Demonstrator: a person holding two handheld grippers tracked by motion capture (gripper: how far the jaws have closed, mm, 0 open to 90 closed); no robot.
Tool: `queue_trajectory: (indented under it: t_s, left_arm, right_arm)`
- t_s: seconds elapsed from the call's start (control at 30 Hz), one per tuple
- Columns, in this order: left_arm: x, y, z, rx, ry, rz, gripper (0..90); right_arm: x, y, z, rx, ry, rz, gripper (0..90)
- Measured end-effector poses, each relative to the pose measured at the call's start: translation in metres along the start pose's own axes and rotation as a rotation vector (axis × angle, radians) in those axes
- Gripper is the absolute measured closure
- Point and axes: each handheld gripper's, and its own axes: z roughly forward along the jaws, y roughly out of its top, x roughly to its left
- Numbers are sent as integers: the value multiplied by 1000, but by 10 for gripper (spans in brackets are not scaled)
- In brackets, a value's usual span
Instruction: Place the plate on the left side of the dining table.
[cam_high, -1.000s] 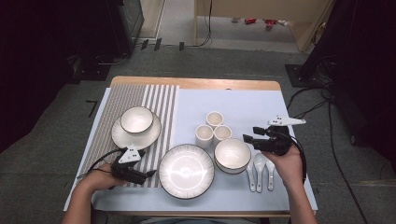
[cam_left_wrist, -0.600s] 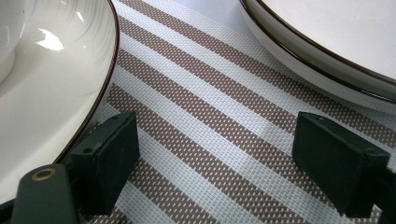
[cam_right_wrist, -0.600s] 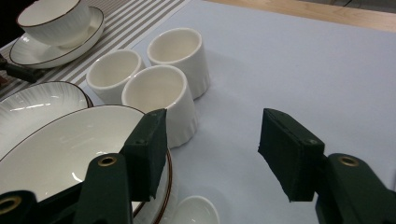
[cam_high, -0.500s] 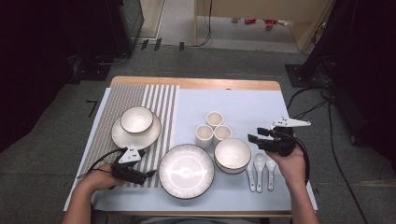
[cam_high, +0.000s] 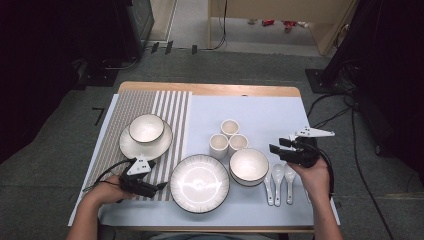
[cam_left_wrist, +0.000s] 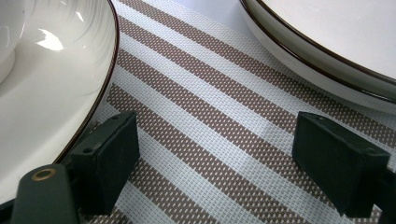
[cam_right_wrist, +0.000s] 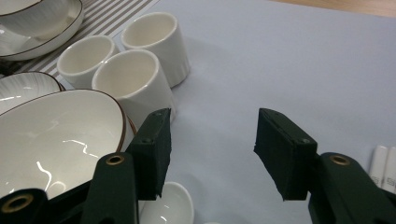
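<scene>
In the high view the person's forearms come in from the bottom edge. The left hand (cam_high: 107, 189) lies low on the striped placemat (cam_high: 131, 107), holding the left gripper (cam_high: 161, 186) nearly flat, its tip pointing toward the big ribbed plate (cam_high: 199, 183) just beside it. The right hand (cam_high: 316, 174) is raised at the table's right side, and the right gripper (cam_high: 274, 150) points leftward, hovering just beside the white bowl (cam_high: 248, 166) and above the two white spoons (cam_high: 281, 180), which lie side by side on the pale blue mat (cam_high: 260, 112). Three small white cups (cam_high: 229, 136) stand clustered behind the bowl. On the placemat a second bowl (cam_high: 146, 128) sits inside a shallow plate (cam_high: 129, 147). Every dish looks empty.

The left gripper view looks along jaws spread wide over bare striped weave — nothing between them. One pad lies close against the rim of the shallow plate (cam_left_wrist: 42, 98); the ribbed plate's rim (cam_left_wrist: 327, 56) crosses the upper right corner.

In the right gripper view the jaws stand about half open and have just been closing, with only the blue mat (cam_right_wrist: 289, 60) between them — no grip on anything. The white bowl (cam_right_wrist: 56, 135) sits left of the left jaw, empty and glossy. The three cups (cam_right_wrist: 126, 70) stand behind it, all hollow. A spoon bowl (cam_right_wrist: 170, 207) shows beneath that jaw, and spoon handles (cam_right_wrist: 384, 165) at the right edge.
</scene>
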Motion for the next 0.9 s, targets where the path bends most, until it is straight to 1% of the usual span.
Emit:
queue_trajectory:
  t_s: [0.3, 0.43, 0.67, 0.83, 0.9]
  left_arm:
    - [0, 0, 0, 0, 1, 1, 151]
    - [0, 0, 0, 0, 1, 1, 151]
    - [0, 0, 0, 0, 1, 2, 151]
    - [0, 0, 0, 0, 1, 2, 151]
    - [0, 0, 0, 0, 1, 2, 151]
  right_arm:
    - [-11, -8, 1, 14, -35, 20, 452]
    - [-14, -10, 1, 5, -48, 19, 451]
    - [-20, -14, 2, 13, -70, 27, 458]
    - [-25, -17, -1, -12, -122, 34, 459]
    - [-28, -18, -2, -14, -131, 40, 461]
